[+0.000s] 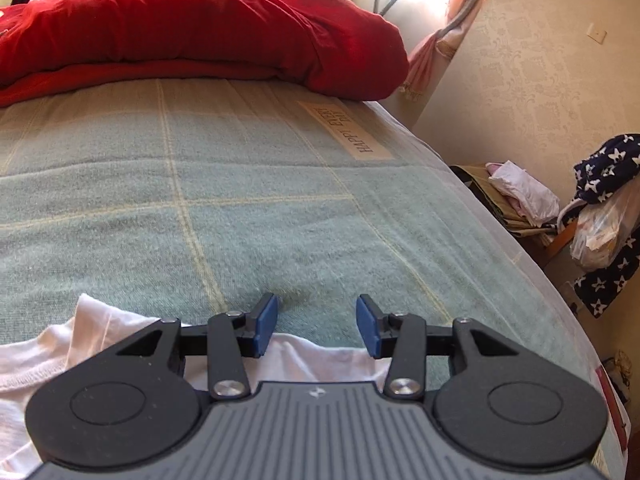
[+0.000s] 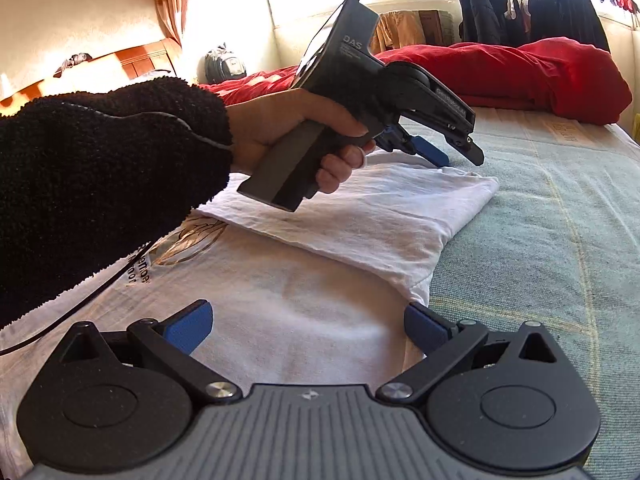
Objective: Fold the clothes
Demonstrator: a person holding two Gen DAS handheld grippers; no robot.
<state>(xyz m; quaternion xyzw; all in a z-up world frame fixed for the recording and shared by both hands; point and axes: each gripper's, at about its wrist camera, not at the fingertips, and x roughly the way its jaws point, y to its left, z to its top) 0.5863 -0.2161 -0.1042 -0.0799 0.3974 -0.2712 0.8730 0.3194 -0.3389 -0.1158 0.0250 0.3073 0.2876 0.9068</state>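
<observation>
Right wrist view: the left gripper (image 2: pixel 452 156) is held by a hand (image 2: pixel 292 132) in a black fleece sleeve (image 2: pixel 112 184), tilted down over the folded edge of the white T-shirt (image 2: pixel 320 264) on the bed (image 2: pixel 560 220), jaws released. The right gripper (image 2: pixel 308 326) is seen spread wide above the shirt, grasping nothing.

It was a home bedroom: a bed under a pale green checked blanket (image 1: pixel 240 184), a bunched red duvet (image 1: pixel 192 32), tied-back pink curtains (image 1: pixel 436 48) and dark jackets hanging by the window (image 2: pixel 532 16).
</observation>
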